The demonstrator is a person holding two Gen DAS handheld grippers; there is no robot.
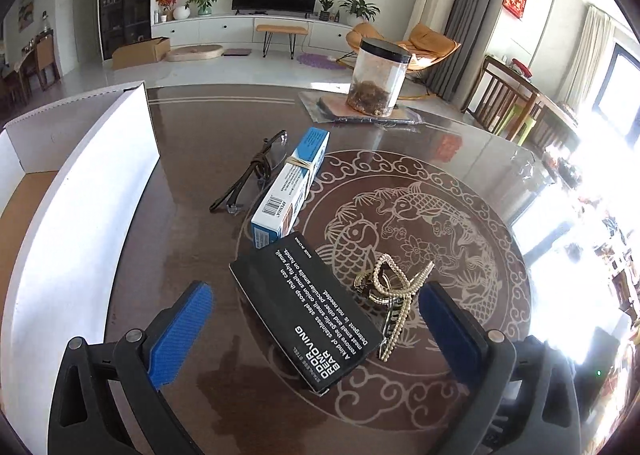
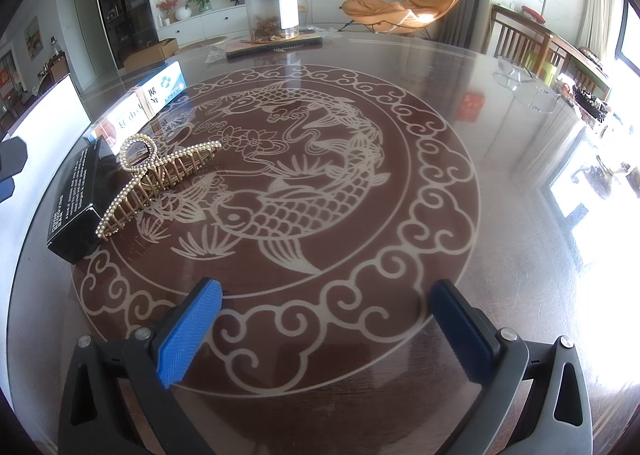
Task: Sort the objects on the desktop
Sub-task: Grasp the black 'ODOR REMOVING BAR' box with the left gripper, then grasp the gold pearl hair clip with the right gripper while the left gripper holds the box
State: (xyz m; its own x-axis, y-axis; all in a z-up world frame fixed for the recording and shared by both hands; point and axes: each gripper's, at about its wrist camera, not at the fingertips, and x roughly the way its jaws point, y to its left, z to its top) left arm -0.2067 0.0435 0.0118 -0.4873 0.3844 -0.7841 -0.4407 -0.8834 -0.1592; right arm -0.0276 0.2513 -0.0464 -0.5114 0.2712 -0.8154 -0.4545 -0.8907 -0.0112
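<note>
A black odor-removing-bar box (image 1: 308,311) lies flat on the round table, between the open fingers of my left gripper (image 1: 316,295). A pearl hair claw (image 1: 394,295) lies just right of it, by the right finger. Beyond them lie a blue-and-white carton with a rubber band (image 1: 290,185) and dark-framed glasses (image 1: 252,175). My right gripper (image 2: 326,295) is open and empty over the fish pattern. In its view the claw (image 2: 156,179), black box (image 2: 74,199) and carton (image 2: 140,103) sit at the left.
A white open cardboard box (image 1: 76,183) stands at the table's left edge. A clear jar with a black lid (image 1: 378,77) stands on flat packets at the far side. Clear glasses (image 2: 524,83) lie at the far right. Wooden chairs stand beyond the table's right edge.
</note>
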